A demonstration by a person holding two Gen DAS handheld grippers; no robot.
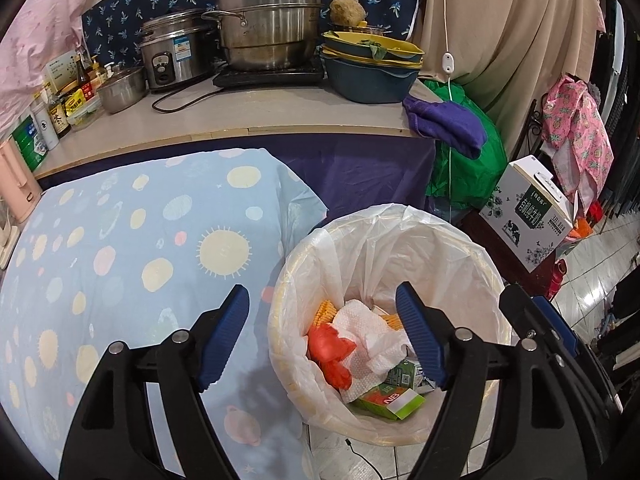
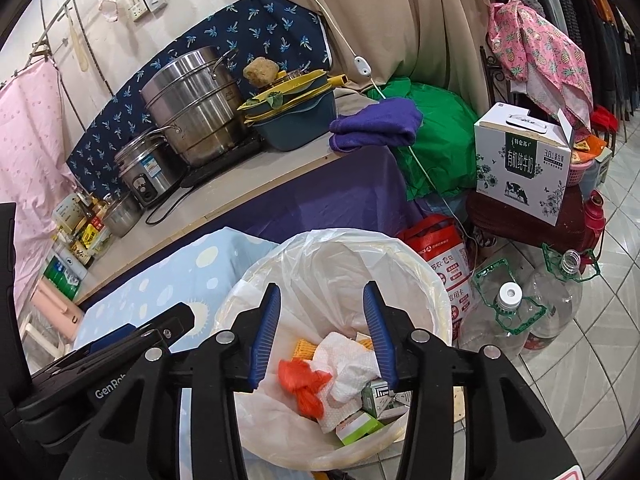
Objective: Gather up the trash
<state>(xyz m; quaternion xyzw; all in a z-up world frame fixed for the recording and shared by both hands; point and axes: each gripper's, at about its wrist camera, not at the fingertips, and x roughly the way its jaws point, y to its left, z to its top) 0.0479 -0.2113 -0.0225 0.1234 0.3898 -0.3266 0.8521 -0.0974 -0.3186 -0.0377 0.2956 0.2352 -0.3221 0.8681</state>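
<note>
Left wrist view: trash bin (image 1: 384, 264), bag-lined, sits below and ahead of the left gripper (image 1: 324, 332), jaws wide, nothing between; crumpled tissue (image 1: 372, 336), orange wrapper (image 1: 332, 348), green carton (image 1: 390, 398) inside. Sun-print cloth (image 1: 120, 264) to its left. Right gripper (image 2: 322, 332) hangs over the bin, narrower, empty. Only the right wrist view shows clear bottles (image 2: 516, 312) right of the bin.

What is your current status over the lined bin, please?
Left gripper and right gripper open, empty. White-lined round trash bin holds white paper towel, orange plastic scrap, green cartons. Nothing blocking.
</note>
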